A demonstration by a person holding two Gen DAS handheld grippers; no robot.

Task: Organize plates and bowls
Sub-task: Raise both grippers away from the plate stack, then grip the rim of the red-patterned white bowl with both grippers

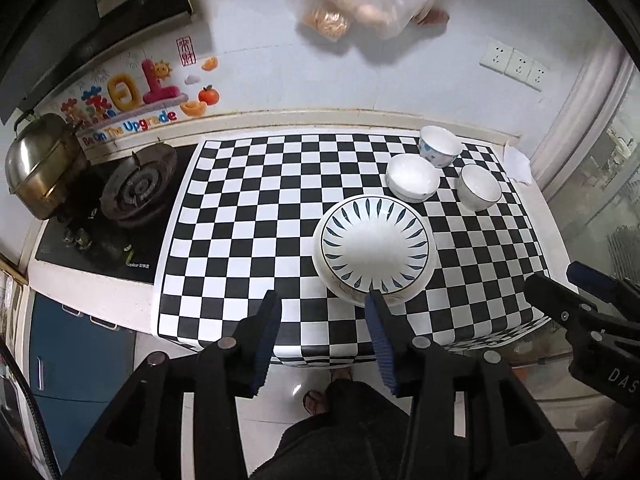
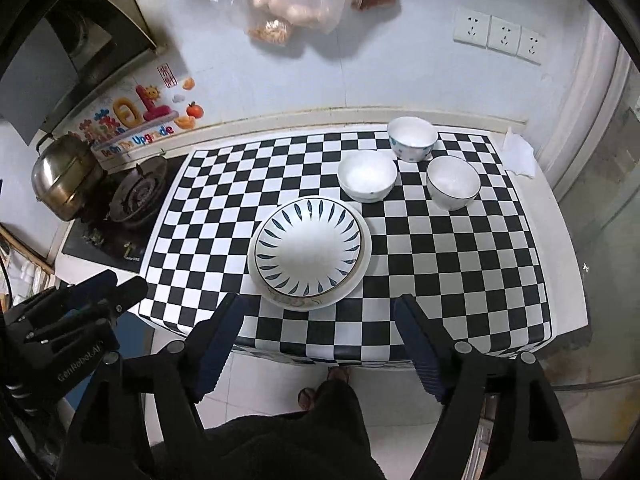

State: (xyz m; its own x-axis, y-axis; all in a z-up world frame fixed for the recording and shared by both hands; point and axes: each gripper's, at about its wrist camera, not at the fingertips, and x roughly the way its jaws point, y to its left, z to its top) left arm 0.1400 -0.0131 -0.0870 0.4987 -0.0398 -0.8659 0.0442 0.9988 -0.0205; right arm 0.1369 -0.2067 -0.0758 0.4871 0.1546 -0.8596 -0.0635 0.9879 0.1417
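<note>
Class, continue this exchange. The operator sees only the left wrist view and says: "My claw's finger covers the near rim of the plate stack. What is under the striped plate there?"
Observer: In the right wrist view, the striped plate sits on a larger white plate, whose near rim carries a brownish pattern.
Operator: And the right claw? I see it only side-on.
Observer: The right claw is wide open, with nothing between its fingers.
</note>
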